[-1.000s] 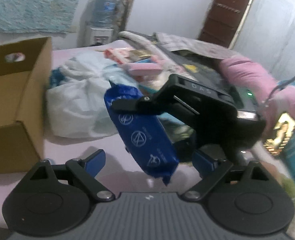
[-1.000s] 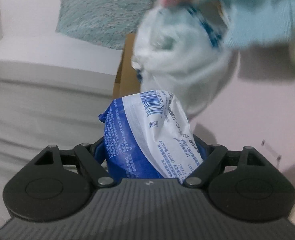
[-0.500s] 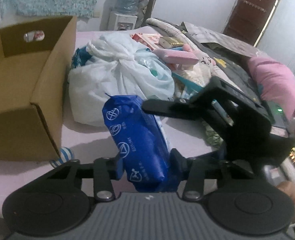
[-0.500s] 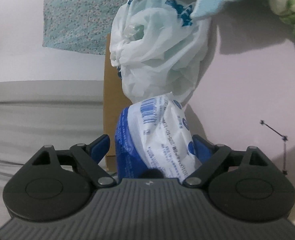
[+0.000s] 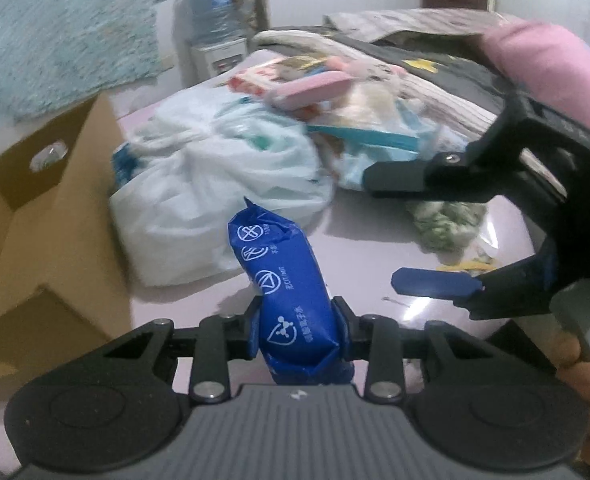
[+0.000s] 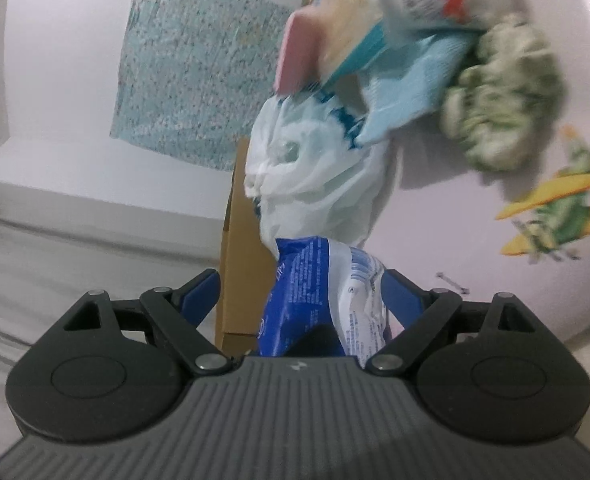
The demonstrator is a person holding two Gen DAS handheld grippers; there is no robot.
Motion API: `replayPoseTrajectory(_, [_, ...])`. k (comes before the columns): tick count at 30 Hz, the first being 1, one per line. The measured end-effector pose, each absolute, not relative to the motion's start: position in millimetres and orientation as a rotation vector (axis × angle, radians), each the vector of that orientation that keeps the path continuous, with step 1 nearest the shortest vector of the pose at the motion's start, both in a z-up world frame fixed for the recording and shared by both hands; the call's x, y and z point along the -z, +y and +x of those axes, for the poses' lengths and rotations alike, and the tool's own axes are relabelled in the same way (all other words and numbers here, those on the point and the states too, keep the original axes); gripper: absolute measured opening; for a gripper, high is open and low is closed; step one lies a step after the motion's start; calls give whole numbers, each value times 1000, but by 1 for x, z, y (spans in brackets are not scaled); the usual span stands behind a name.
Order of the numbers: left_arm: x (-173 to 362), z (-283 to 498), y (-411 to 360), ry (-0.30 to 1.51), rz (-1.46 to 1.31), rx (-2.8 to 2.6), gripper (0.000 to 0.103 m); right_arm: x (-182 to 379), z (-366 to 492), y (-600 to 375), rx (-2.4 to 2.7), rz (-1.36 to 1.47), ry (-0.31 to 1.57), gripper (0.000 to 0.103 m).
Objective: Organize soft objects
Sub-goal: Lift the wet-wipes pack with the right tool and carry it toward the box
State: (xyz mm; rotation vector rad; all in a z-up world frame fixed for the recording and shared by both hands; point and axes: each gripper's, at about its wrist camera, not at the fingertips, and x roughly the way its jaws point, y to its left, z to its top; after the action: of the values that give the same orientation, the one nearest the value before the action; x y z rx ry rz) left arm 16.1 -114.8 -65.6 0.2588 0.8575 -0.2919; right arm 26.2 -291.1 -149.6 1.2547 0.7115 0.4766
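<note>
Item: blue soft pack [image 5: 295, 300], above the bed [image 5: 355, 256], mid-handover. Left claw [image 5: 295, 332], just closing, pinches it; right claw [image 5: 415, 232] spread, released. Next: carry into cardboard box [image 5: 55, 216] at bed's left edge.

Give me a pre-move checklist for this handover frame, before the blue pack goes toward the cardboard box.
1. Left gripper shut on the blue pack: ok; its jaws have just been closing and the pads press both sides.
2. Right gripper let go: ok; its jaws stand wide, above and below with a gap, off the pack.
3. Pack gripped securely: cannot tell; it is pinched near its lower end and most of it sticks out ahead.
4. Cardboard box open and ready: ok; top open, interior looks bare where visible.
5. Path to the box: cannot tell; the white plastic bag lies right beside the box wall.
</note>
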Motion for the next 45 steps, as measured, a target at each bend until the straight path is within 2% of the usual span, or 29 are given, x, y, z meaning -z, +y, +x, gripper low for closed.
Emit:
replayPoseTrajectory(6, [69,14,-144,840,295,365,43,165,13,-319,-419,1307,687,88])
replayPoseTrajectory(9, [71,14,-150,850,266,412,58,170,12,-325,-403,1317,682,88])
replayPoseTrajectory(11, [74,14,-150,864,242,441,74,173,13,-328,-399,1318,682,88])
replayPoseTrajectory(15, [75,11,-148,856,245,437,84,176,15,-329,-395,1300,687,88])
replayPoseTrajectory(23, [70,19,-112,888,92,457,86,178,17,-326,-375,1229,734,84])
replayPoseTrajectory(28, [81,38,-106,975,35,497,85,182,19,-325,-372,1234,769,73])
replayPoseTrajectory(31, [93,48,-113,1034,63,512,78,187,20,-327,-360,1248,783,66])
replayPoseTrajectory(39, [108,65,-110,1100,-51,542,68,197,32,-319,-354,1243,815,48])
replayPoseTrajectory(45, [91,54,-107,1049,-40,542,55,184,30,-311,-345,1193,813,46])
